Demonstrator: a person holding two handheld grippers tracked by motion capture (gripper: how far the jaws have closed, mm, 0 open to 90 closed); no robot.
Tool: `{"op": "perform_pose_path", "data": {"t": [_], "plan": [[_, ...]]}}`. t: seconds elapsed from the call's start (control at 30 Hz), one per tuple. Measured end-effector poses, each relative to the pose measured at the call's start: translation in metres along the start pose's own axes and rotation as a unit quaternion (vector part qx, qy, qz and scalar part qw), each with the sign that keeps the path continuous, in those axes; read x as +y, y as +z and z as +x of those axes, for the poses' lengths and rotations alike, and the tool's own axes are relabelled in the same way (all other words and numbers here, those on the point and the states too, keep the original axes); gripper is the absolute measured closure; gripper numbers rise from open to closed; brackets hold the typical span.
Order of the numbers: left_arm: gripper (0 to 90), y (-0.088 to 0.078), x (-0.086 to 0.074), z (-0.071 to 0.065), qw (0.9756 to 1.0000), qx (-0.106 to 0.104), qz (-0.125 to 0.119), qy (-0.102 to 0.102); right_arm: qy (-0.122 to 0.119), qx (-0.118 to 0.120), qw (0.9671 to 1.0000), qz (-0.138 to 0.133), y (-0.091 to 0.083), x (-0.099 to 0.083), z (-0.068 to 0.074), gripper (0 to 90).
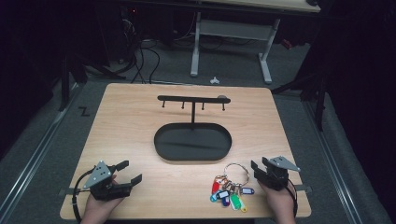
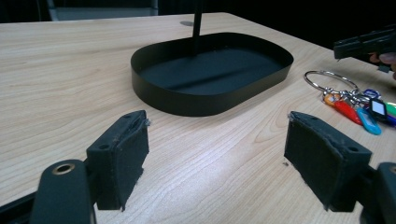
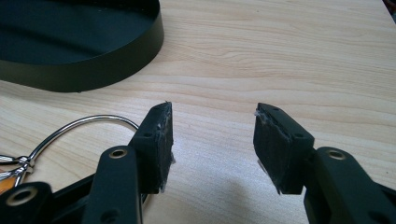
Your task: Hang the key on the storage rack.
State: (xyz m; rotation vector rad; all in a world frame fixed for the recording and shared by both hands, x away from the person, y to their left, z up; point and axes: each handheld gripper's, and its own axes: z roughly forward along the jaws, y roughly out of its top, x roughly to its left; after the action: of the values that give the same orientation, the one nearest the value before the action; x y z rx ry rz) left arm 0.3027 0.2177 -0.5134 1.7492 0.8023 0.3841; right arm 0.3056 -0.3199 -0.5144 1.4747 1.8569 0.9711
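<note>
With both tongs parked at the near edge of the tabletop [image 1: 140, 100], the step in hand looks like the R one going for the key bunch. L gripper [image 1: 127, 171] sits by the near-left corner, jaws wide apart, nothing btwn them; in the left gripper view its pads [image 2: 122, 156] frame bare wood. R gripper [image 1: 259, 167] sits near the near-right corner, jaws parted about halfway, empty; in the right gripper view only tabletop lies btwn them.

Key bunch [image 1: 229, 190] lies flat near the near edge, right of centre, just left of the R gripper and not touching it. Its big metal ring [image 1: 236, 172] is the far part, coloured tags fan out toward the near edge.

To do it well: swing the R gripper left over the ring, not the tags, w/ one jaw inside the loop and one outside, then close on the wire so the tags hang free. Grabbing tags risks a slip.

Further back, mid-table, the black oval tray [image 1: 161, 144] w/ upright post and hook bar [image 1: 191, 99] toward the far edge; likely destination is a peg, so ring should stay open to view when lifted.
</note>
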Motion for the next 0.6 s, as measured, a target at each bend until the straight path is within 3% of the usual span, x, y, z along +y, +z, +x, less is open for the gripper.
{"op": "perform_pose_path", "data": {"t": [0.23,0.6], "plan": [[23.8,0.0017,-0.0016,-0.0021,0.9999,0.011,0.008,0.006,-0.002,0.009,0.9999,0.004,0.0014,-0.0004,0.0011,48.2],[24.1,0.0028,-0.0018,-0.0016,0.9998,0.010,0.015,0.005,-0.013,0.027,0.9995,0.011,0.0034,0.0000,0.0051,49.9]]}}
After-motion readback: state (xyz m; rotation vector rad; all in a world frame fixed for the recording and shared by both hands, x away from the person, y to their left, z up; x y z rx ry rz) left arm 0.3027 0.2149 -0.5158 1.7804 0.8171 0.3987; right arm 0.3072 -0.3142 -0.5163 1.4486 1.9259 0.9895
